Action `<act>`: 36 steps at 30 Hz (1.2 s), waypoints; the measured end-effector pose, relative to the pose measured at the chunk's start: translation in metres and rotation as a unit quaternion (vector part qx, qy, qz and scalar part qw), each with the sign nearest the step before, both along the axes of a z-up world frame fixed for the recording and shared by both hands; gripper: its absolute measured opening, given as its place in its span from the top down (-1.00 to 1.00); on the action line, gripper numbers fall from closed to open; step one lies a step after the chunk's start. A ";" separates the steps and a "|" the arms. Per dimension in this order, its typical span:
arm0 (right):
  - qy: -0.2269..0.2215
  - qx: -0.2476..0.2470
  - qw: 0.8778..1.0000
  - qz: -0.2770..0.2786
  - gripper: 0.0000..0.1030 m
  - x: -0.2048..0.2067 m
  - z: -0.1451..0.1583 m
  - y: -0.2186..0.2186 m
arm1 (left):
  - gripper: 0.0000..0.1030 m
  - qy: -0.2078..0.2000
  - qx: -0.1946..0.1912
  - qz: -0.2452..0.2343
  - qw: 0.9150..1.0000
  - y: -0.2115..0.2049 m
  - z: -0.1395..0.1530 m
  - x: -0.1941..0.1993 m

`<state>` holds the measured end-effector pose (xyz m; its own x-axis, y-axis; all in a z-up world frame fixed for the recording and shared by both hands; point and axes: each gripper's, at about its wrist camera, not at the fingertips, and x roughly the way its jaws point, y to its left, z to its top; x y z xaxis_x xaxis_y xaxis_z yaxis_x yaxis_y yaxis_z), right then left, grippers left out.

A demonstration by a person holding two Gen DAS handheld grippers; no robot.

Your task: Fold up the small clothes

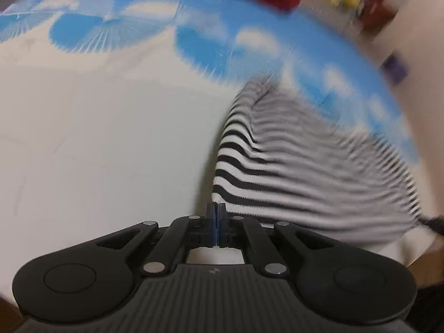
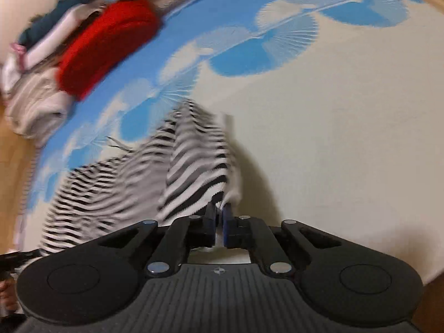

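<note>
Black-and-white striped garment (image 1: pixel 305 166) hung lifted over the blue-and-white patterned sheet (image 1: pixel 83 138), pinched at one edge by closed left tongs (image 1: pixel 215 211), at another by closed right tongs (image 2: pixel 219 211). Far off, red folded cloth (image 2: pixel 105 44) atop piled clothes (image 2: pixel 36 105).

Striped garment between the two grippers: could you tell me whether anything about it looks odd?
Nothing looks damaged. The striped garment hangs bunched and uneven between the left gripper and right gripper, each pinching an edge.
</note>
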<state>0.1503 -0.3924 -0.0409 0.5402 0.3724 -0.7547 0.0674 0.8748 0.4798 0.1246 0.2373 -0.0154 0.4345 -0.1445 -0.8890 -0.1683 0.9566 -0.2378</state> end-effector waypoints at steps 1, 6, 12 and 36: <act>0.026 -0.016 1.000 0.003 0.96 0.000 -0.008 0.002 | 1.00 0.029 0.006 -0.011 0.999 -0.003 -0.010 0.002; 0.086 -0.120 0.987 0.065 0.95 0.008 -0.032 0.030 | 0.98 0.091 0.073 -0.057 0.992 -0.028 -0.028 0.011; 0.009 -0.137 0.990 0.042 0.48 0.011 -0.005 0.033 | 0.90 -0.054 -0.012 -0.062 0.997 -0.038 0.021 0.019; -0.033 -0.151 0.988 -0.011 0.41 0.068 0.000 0.068 | 0.52 -0.060 -0.042 -0.067 0.995 -0.122 -0.003 0.110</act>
